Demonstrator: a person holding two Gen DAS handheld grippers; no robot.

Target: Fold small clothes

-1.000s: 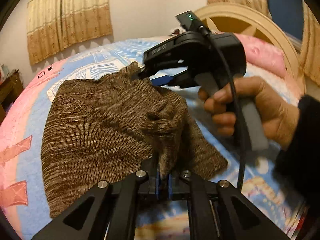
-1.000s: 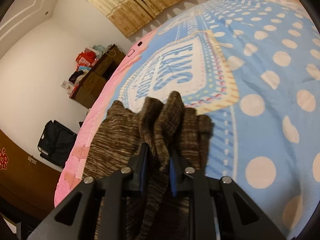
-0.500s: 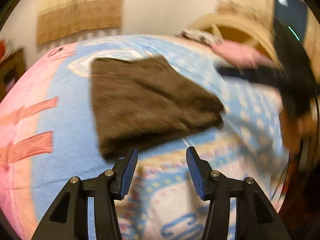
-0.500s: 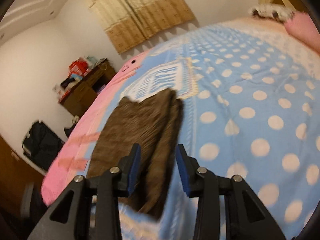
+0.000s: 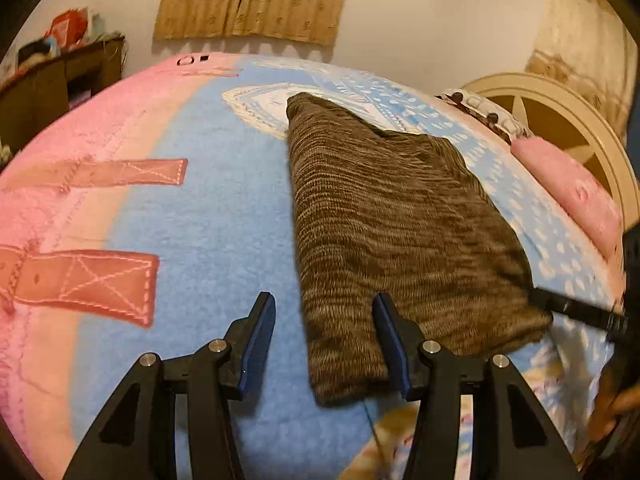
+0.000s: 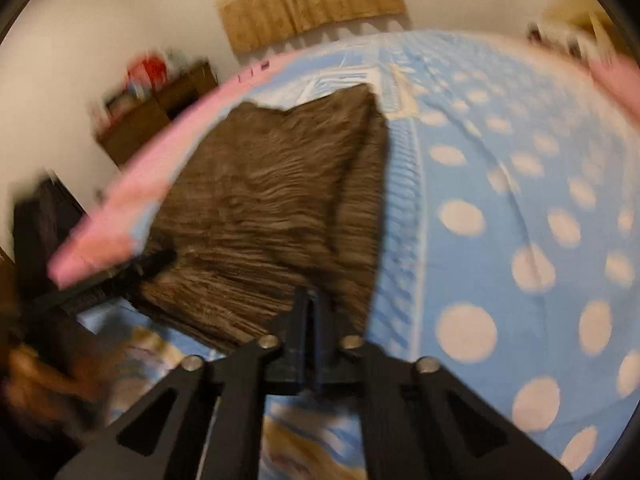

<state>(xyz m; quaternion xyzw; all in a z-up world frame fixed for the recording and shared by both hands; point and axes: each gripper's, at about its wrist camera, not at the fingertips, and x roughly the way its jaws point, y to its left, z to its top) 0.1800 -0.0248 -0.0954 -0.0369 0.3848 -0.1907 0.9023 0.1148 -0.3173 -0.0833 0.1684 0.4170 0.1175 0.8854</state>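
White walls [image 5: 420,20], tan curtain [image 5: 256,0], dark wooden cabinet [image 5: 60,88].

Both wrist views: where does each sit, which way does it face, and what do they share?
Left wrist: on the left tongs, angled down at the folded brown knit on the bed blanket; tongs open, right tongs at the frame's right edge.
Right wrist: on the right tongs, shut, angled down at the knit's near edge; blurred hand at left.
Shared: knit, blanket, curtain.
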